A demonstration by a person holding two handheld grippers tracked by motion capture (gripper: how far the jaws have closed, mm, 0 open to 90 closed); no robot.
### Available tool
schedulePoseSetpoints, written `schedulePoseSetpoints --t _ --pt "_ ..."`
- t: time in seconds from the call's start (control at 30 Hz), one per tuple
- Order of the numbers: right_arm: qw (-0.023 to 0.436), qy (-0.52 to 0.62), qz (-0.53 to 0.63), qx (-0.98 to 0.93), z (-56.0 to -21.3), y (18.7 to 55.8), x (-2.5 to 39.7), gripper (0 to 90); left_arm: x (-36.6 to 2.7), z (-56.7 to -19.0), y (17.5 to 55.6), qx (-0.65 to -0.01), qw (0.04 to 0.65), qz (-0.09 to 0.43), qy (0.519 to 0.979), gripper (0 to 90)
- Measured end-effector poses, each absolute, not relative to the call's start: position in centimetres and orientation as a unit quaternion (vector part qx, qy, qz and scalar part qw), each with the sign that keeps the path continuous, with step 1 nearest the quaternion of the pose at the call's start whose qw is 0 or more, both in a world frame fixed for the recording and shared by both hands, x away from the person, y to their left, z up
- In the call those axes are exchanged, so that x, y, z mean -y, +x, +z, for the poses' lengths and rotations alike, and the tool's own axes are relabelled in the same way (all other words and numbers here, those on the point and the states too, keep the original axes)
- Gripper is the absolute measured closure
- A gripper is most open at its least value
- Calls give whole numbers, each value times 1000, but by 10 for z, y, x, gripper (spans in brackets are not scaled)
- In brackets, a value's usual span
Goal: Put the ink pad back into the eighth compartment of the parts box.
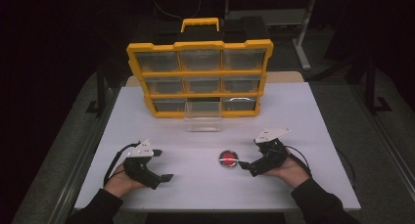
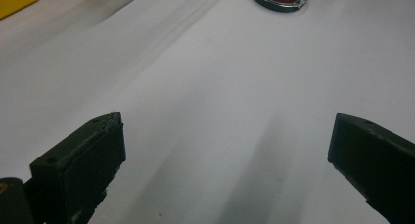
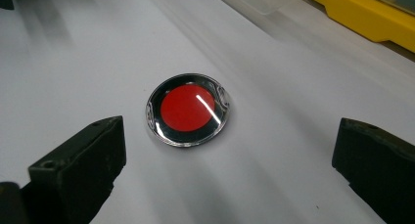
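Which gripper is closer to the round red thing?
Right. The right gripper sits just beside the red disc, jaws open toward it. The left gripper rests farther off on the white table, jaws open too.

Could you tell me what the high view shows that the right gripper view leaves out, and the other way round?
High view alone: the yellow organizer's full three-by-three drawer front and carry handle, the person's forearms, and the left gripper resting apart from the disc. Right gripper view alone: the round red disc's clear rim and black ring up close, lying flat ahead of that gripper's own widely parted jaws. Both share: the disc, the right gripper open beside it, the white table, the pulled-out clear drawer, and part of the organizer.
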State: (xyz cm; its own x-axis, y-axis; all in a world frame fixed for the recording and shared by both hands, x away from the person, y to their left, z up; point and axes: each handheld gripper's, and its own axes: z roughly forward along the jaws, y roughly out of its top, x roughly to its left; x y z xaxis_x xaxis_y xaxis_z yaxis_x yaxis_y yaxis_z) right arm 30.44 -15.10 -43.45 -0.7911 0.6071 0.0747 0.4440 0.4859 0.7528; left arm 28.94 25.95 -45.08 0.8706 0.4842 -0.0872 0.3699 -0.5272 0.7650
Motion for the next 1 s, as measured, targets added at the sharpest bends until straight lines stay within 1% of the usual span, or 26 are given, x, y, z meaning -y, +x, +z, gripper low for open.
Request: schedulePoseSetpoints --t 1.0 --pt "90 297 402 -861 -432 317 138 0 -259 -451 290 -246 419 60 872 0"
